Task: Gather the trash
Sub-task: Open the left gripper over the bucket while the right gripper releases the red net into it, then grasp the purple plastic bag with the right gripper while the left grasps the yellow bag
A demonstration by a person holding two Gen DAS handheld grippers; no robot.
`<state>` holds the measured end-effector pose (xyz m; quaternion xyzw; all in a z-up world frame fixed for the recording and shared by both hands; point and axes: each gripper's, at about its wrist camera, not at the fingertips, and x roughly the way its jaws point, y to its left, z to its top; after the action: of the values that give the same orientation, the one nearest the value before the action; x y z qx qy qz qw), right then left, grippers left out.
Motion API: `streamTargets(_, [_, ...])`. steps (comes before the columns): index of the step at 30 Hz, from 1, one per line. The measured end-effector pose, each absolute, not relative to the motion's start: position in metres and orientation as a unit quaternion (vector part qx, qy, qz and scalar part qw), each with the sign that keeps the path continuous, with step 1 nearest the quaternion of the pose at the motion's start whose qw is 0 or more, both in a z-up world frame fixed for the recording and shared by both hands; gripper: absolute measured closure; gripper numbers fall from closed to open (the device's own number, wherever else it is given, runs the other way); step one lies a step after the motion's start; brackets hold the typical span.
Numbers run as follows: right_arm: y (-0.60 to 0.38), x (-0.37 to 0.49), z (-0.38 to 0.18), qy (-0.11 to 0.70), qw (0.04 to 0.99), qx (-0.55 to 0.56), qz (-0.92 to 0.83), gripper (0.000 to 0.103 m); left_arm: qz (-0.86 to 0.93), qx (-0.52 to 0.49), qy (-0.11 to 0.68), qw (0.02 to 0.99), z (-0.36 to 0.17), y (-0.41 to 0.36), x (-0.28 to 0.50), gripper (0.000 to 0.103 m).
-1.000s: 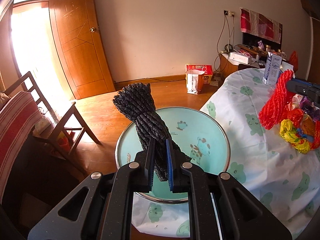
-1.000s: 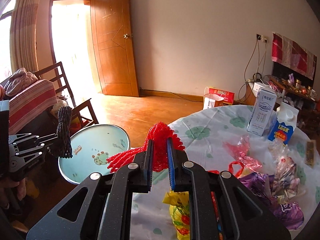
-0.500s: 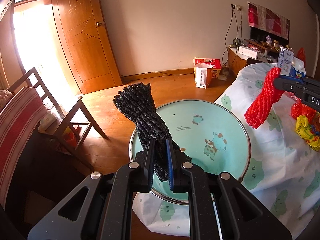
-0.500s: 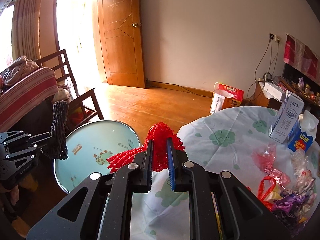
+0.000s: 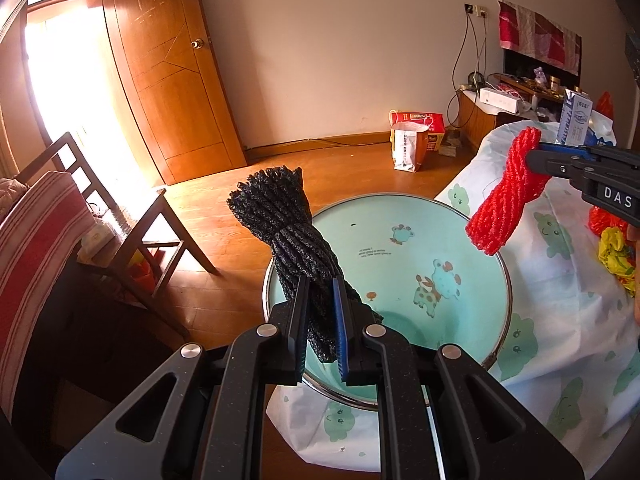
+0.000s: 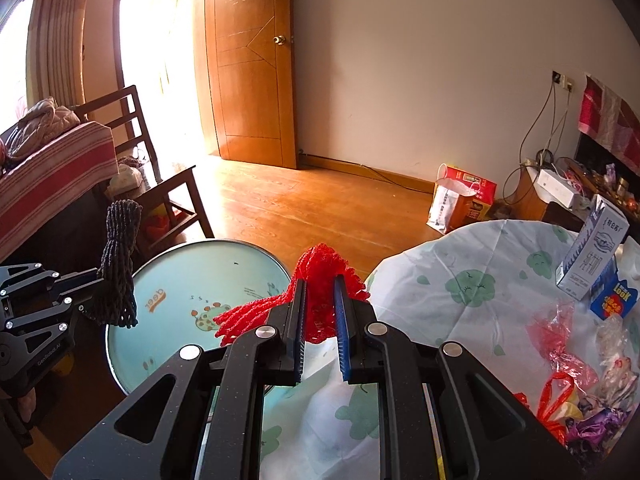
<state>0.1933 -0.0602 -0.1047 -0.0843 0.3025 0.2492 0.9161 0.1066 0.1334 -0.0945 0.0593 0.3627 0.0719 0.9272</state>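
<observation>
red net (image 5: 506, 196) carried nearer basin (image 5: 420, 216)

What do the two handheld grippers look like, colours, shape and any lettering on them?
Both are matte black with a fine speckle, built from angular linkage arms with triangular cut-outs and round silver pivot bolts. On each, the left gripper and the right gripper, one finger pad is black and the other blue, both ribbed. Seen side-on, the right one carries white letters "DAS" and the left one "GenRobot.AI". No cables or sleeves show.

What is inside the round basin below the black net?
The basin shows only its printed cartoon animals and a small dark speck. The black net in the left claw covers its near part, so that part is unknown.
</observation>
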Motion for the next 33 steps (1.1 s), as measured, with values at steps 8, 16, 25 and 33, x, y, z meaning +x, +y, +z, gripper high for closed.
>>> streamTargets(8, [-0.049, 0.193, -0.106, 0.306, 0.911, -0.088, 0.261, 0.088, 0.061, 0.058, 0.364, 0.928, -0.095, 0.129, 0.108, 0.089])
streamTargets(16, [-0.045, 0.188, -0.111, 0.312, 0.906, -0.087, 0.273, 0.057, 0.051, 0.057, 0.363, 0.929, -0.101, 0.119, 0.107, 0.056])
streamTargets(25, [-0.100, 0.156, -0.087, 0.287, 0.925, -0.087, 0.232, 0.048, 0.034, 0.057, 0.358, 0.931, -0.103, 0.093, 0.103, 0.044])
streamTargets(33, [-0.243, 0.103, -0.074, 0.243, 0.964, -0.076, 0.082, 0.041, -0.020, 0.063, 0.365, 0.929, -0.116, 0.038, 0.105, 0.044])
